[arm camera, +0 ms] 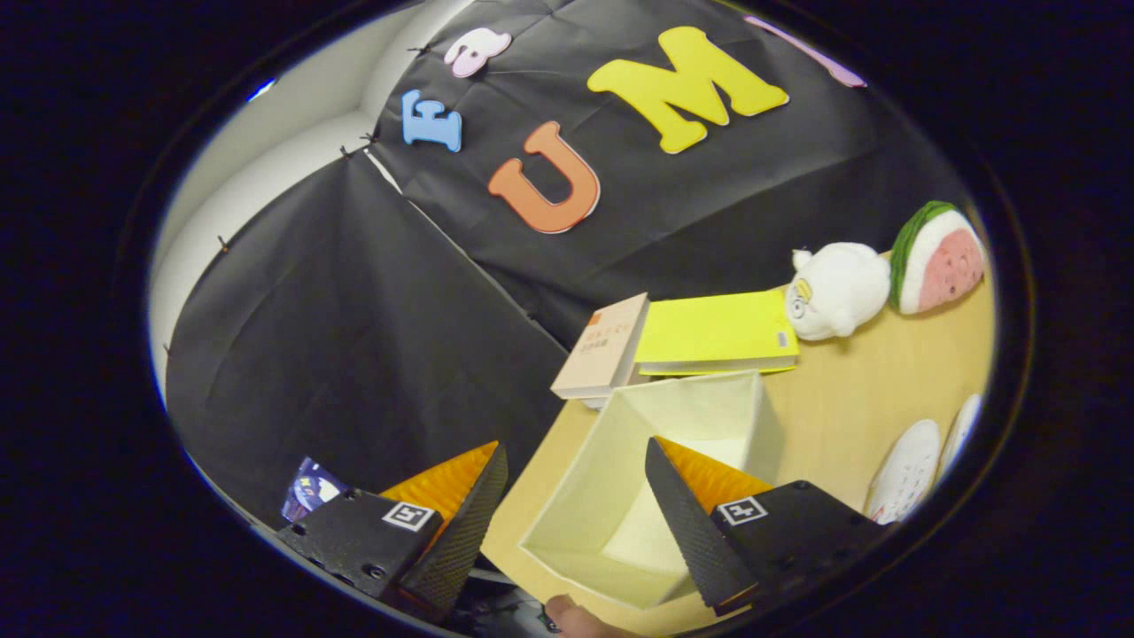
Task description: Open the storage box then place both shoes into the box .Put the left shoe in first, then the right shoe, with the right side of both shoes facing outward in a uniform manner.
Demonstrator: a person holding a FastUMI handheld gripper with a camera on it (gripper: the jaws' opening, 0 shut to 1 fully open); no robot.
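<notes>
Two books [673, 346] beyond open box [656, 470]; gripper [576, 523] spread.

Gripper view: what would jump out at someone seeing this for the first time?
First, the open cream storage box on the wooden table, empty, just ahead of the open claw, one finger over its inside. Beyond it lie a yellow book and a beige book, then a white plush toy beside a watermelon plush. White shoes wait beside the box.
</notes>
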